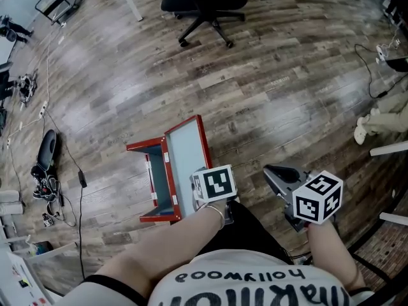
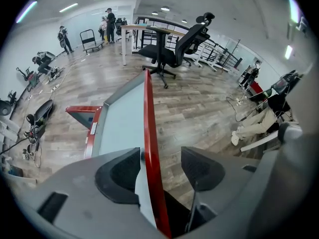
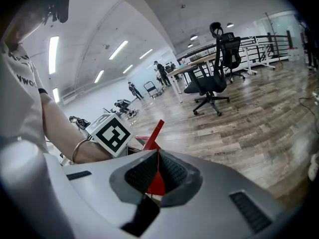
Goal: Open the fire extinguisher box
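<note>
At frame centre the door (image 1: 189, 158) is seen swung open from the box (image 1: 145, 147). Its edge is straddled, unpressed, by the parted left gripper (image 2: 160, 168). The right gripper (image 3: 157, 176) is closed, empty.

Your box (image 1: 153, 183) sits on the floor (image 1: 274, 94) just ahead of you. Its door (image 1: 188, 152) is swung out and stands on the box's right side. Your left claw (image 2: 158, 169) comes down over the door's near end, with the door's edge between its jaws, closer to the left one. Your right claw (image 3: 157, 174) hangs to the right of the door, apart from it. An office chair (image 1: 205, 2) stands well behind the box. Cables and gear (image 1: 48, 171) lie along the floor's left edge.
</note>
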The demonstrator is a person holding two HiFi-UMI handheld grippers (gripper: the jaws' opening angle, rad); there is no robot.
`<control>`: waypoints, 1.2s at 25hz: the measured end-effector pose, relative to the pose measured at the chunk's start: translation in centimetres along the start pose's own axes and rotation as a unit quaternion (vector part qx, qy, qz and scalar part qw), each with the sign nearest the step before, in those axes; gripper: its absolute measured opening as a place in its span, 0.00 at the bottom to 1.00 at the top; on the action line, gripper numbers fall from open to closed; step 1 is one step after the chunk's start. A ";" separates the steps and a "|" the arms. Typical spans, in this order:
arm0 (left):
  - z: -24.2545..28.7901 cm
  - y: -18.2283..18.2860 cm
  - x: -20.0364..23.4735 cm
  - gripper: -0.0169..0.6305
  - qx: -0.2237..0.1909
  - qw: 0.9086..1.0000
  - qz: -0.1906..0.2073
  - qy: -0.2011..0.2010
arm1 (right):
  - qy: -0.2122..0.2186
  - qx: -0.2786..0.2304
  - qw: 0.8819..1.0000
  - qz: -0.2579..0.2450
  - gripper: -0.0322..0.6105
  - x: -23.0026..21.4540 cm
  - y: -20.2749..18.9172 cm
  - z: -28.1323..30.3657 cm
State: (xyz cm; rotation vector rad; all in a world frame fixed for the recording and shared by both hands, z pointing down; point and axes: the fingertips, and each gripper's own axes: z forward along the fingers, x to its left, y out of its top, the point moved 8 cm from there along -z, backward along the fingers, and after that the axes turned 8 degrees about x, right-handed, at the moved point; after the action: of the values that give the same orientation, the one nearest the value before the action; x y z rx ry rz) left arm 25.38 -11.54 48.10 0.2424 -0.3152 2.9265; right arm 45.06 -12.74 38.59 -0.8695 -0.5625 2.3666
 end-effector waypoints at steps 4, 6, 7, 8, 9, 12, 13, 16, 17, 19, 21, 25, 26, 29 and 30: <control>-0.6 0.6 -1.3 0.39 -0.024 0.999 0.014 -0.040 | 0.004 -0.003 1.000 -0.011 0.07 0.3 0.9 -0.1; -1.3 0.8 -1.2 0.39 -0.030 0.999 0.013 -0.043 | 0.006 -0.004 1.000 -0.015 0.07 0.6 1.4 -0.1; -1.7 0.9 -1.1 0.39 -0.032 0.998 0.012 -0.043 | 0.007 -0.005 1.000 -0.017 0.07 0.7 1.7 -0.1; -2.2 1.0 -0.9 0.39 -0.034 0.998 0.011 -0.044 | 0.008 -0.005 1.000 -0.019 0.07 0.9 2.0 -0.1; -2.7 1.0 -0.6 0.39 -0.036 0.998 0.012 -0.045 | 0.009 -0.005 1.000 -0.021 0.07 1.2 2.3 -0.1; -4.2 1.5 0.3 0.39 -0.051 0.997 0.018 -0.050 | 0.012 -0.006 0.999 -0.031 0.07 2.2 3.5 0.5; -4.7 1.7 0.6 0.39 -0.056 0.997 0.021 -0.055 | 0.013 -0.005 0.999 -0.037 0.07 2.7 3.9 0.8; -6.2 2.2 1.7 0.39 -0.075 0.994 0.033 -0.074 | 0.016 -0.003 0.998 -0.055 0.07 4.4 4.9 1.8; -6.8 2.4 2.2 0.39 -0.085 0.993 0.039 -0.078 | 0.016 -0.003 0.998 -0.059 0.07 5.0 5.2 2.0; -8.2 2.7 3.0 0.37 -0.113 0.988 0.061 -0.089 | 0.013 -0.006 0.998 -0.063 0.07 6.2 5.7 2.5; -9.8 3.3 3.9 0.33 -0.149 0.979 0.090 -0.104 | 0.012 -0.016 0.998 -0.061 0.07 7.7 6.3 3.2; -13.4 4.1 6.3 0.17 -0.196 0.961 0.134 -0.142 | 0.008 -0.029 0.997 -0.065 0.07 11.2 7.4 4.6; -14.2 4.3 6.9 0.12 -0.207 0.955 0.153 -0.146 | 0.005 -0.032 0.997 -0.067 0.07 12.1 7.6 5.0; -16.2 4.5 9.2 0.08 -0.229 0.938 0.201 -0.163 | -0.003 -0.044 0.997 -0.064 0.07 14.9 8.1 6.3; -16.8 4.6 10.0 0.07 -0.235 0.933 0.210 -0.173 | -0.006 -0.048 0.997 -0.062 0.07 15.8 8.2 6.7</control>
State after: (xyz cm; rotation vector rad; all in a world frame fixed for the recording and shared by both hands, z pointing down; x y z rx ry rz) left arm 12.35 -10.45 32.83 0.6891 -1.2387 3.0677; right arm 27.49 -10.48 31.62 -0.8368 -0.7201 2.2498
